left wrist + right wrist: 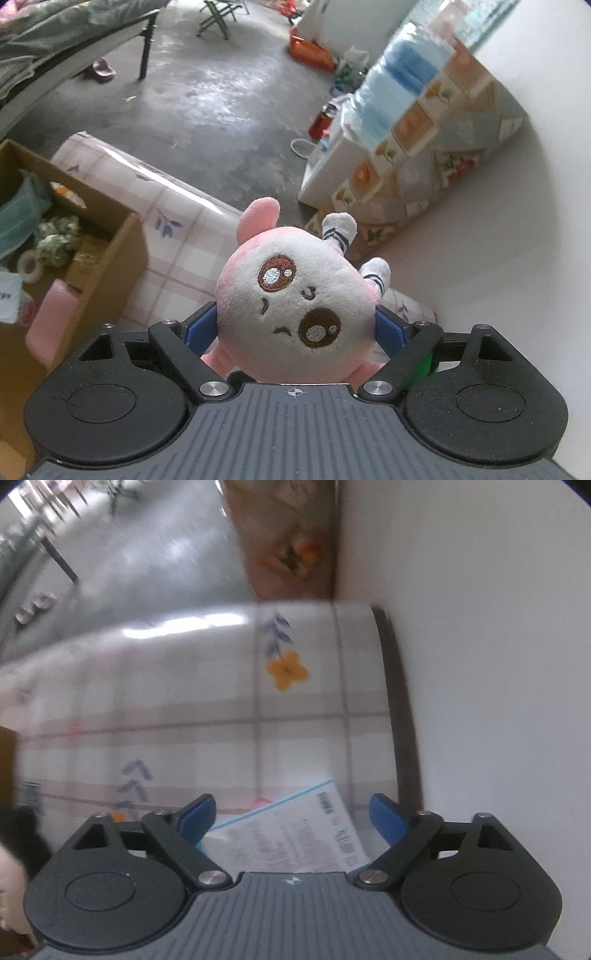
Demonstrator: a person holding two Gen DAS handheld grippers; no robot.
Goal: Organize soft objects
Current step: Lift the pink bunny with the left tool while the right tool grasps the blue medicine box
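My left claw (295, 325) pinching pink plush (291, 302) by head; cardboard box (110, 251) lies left; right claw (291, 812) spread, empty, above printed packet (295, 834) on desk (166, 716)

A home: bed (55, 40), concrete floor (207, 110), tablecloth-covered table (177, 236).

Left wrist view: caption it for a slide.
Left gripper clamps a pink plush toy above the checked tablecloth, cardboard box alongside.
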